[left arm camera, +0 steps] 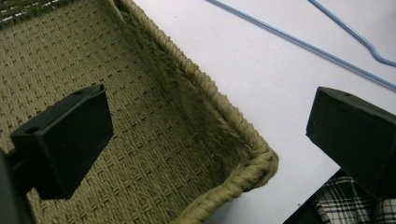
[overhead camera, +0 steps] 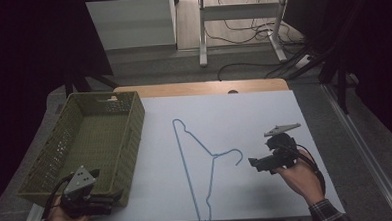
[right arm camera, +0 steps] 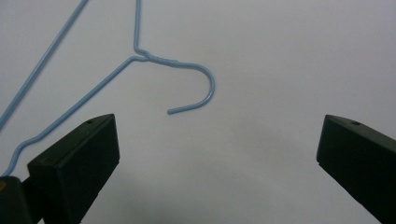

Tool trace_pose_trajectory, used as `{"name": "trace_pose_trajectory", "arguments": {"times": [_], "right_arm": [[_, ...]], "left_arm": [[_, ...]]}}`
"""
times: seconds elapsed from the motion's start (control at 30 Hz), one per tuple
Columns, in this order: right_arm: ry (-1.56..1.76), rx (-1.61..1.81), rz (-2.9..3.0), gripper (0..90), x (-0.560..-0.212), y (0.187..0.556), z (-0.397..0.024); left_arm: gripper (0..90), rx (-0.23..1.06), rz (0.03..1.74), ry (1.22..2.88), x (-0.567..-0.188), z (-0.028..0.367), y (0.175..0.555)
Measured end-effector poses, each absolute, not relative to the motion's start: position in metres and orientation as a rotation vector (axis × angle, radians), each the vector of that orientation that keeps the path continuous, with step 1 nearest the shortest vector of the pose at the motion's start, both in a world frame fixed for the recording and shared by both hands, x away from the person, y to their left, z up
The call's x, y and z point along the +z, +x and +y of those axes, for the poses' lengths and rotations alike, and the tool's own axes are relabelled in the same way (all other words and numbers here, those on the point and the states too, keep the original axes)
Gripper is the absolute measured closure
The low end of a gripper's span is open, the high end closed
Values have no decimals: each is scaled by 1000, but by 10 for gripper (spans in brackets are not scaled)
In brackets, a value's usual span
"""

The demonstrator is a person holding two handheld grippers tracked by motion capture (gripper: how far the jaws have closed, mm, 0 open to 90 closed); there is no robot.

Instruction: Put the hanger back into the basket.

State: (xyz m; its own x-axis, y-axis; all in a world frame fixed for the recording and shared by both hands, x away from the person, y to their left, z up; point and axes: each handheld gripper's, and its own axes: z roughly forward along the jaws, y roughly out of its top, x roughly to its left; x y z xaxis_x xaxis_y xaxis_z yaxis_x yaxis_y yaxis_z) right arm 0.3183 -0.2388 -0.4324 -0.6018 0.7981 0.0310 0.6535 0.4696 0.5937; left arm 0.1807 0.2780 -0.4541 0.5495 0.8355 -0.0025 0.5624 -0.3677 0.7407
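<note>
Blue wire hanger (overhead camera: 201, 165) lies flat at centre frame, hook toward the right gripper (overhead camera: 260, 163) (jaws apart, empty, approach stage); left gripper (overhead camera: 115, 198), jaws apart, hangs over the woven basket (overhead camera: 130, 143) corner at lower left; next likely closing on the hook.

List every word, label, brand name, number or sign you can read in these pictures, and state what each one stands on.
None: there is no readable text in these pictures.
The blue wire hanger, the woven basket, the white table top and both tools, left and right, bear no lettering.
</note>
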Motion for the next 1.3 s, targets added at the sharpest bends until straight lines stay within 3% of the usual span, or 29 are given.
{"name": "trace_pose_trajectory", "arguments": {"times": [1.3], "right_arm": [[1254, 592, 2611, 6, -455, 377, -187]], "left_arm": [[5, 472, 1122, 2080, -455, 278, 182]]}}
